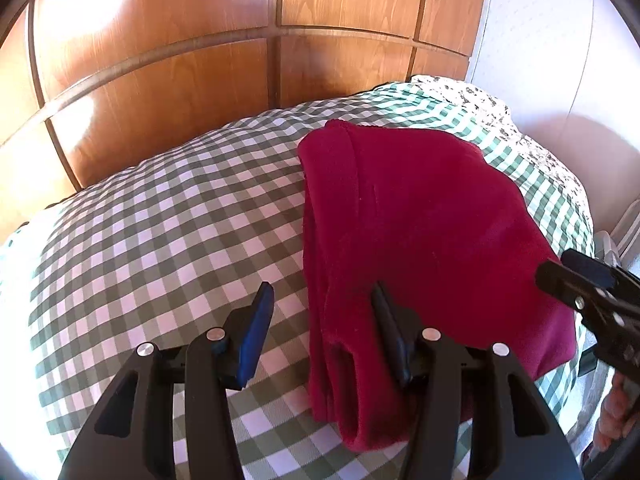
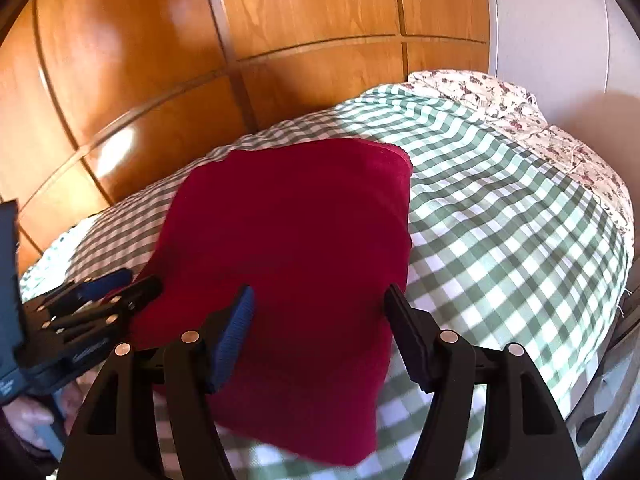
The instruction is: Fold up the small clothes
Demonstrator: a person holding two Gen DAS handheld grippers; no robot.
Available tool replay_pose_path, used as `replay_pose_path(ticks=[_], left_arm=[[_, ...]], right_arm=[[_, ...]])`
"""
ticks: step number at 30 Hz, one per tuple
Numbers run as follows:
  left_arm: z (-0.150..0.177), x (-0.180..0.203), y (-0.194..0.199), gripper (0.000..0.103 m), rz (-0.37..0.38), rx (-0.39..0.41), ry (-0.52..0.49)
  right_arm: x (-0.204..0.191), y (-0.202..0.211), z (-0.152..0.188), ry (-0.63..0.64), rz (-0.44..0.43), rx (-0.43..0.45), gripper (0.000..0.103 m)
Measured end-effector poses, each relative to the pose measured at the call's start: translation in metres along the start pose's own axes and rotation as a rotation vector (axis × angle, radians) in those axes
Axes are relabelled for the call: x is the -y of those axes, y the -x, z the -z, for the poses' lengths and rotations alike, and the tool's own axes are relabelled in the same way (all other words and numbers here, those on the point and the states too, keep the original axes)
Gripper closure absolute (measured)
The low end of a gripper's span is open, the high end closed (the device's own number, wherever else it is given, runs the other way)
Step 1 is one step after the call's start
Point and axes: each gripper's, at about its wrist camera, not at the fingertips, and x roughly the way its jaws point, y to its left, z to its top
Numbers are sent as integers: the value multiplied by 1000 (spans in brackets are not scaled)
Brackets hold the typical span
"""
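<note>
Crimson fleece, the folded garment point(image 1: 420, 240), lies on the green checked bedspread point(image 1: 160, 240), centre-right in my left view and centre in my right. My left gripper point(image 1: 320, 312) stands apart, one finger point(image 1: 386, 320) lying against the cloth's near edge without pinching it; my right gripper point(image 2: 320, 320) is spread over it, empty. Dragging a finger away could snag the stacked layers and undo them. I can read no lettering anywhere.
</note>
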Motion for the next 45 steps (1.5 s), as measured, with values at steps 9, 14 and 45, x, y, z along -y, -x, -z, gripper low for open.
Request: replay_pose_path(ticks=[9, 14, 45], left_arm=[[11, -7, -1, 51, -2, -19, 38], [17, -15, -7, 44, 3, -24, 89], [74, -26, 141, 3, -211, 188, 179]], right_arm=[[-23, 11, 29, 70, 42, -27, 37], [-39, -13, 49, 129, 147, -54, 37], [-76, 87, 62, -11, 262, 169, 4]])
